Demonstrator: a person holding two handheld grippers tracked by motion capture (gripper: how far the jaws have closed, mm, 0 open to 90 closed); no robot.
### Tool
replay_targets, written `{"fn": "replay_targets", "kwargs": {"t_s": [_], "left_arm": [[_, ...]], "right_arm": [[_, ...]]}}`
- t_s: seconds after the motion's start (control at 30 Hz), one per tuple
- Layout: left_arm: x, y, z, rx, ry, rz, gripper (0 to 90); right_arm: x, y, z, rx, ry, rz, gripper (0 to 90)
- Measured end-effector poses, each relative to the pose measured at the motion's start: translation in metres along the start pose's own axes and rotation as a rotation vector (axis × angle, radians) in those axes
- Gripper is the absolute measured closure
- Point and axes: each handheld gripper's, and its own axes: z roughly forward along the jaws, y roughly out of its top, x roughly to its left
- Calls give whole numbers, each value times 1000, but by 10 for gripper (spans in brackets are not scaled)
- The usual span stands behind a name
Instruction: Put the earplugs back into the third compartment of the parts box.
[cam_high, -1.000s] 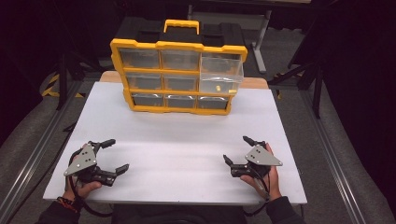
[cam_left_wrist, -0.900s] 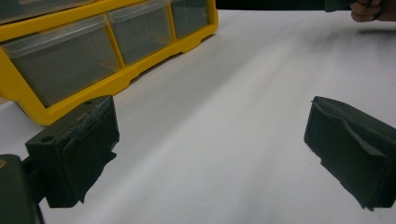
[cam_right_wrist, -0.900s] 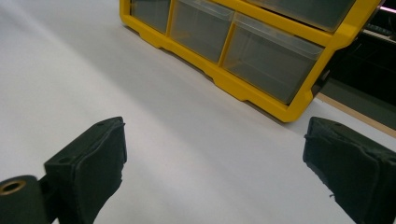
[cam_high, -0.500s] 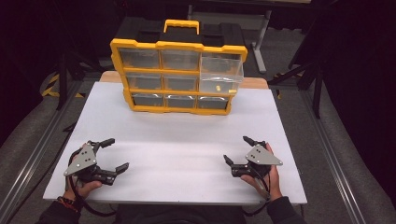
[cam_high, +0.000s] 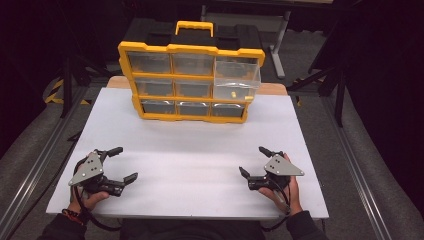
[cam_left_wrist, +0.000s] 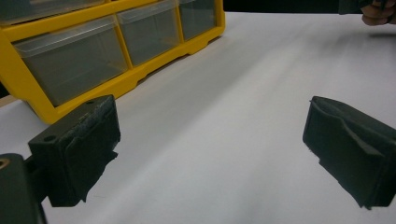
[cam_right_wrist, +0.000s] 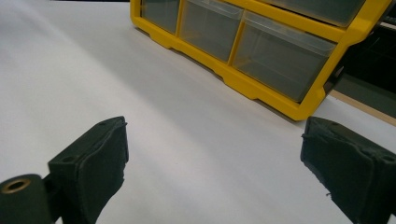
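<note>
Nothing's moved since a second ago: your left gripper (cam_high: 120, 165) and right gripper (cam_high: 253, 161) rest spread and empty on the white tabletop (cam_high: 200, 150). Approach the yellow-framed organiser with clear plastic drawers (cam_high: 191, 82) squarely; its upper-right drawer (cam_high: 236, 80) sits pulled out.

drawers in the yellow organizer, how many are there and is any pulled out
9 drawers in the yellow organizer, three rows of three. One, the top right drawer, is pulled out toward the table, with a small yellow item inside.

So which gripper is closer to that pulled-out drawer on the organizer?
Right. The right gripper sits nearly below the open drawer; the left gripper is off toward the opposite side.
</note>
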Motion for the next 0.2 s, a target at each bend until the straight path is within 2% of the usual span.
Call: {"fn": "replay_targets", "kwargs": {"t_s": [0.2], "left_arm": [[7,-5,0,-3,13,-26,48]], "right_arm": [[-1,-1,5,16,2,14,86]]}}
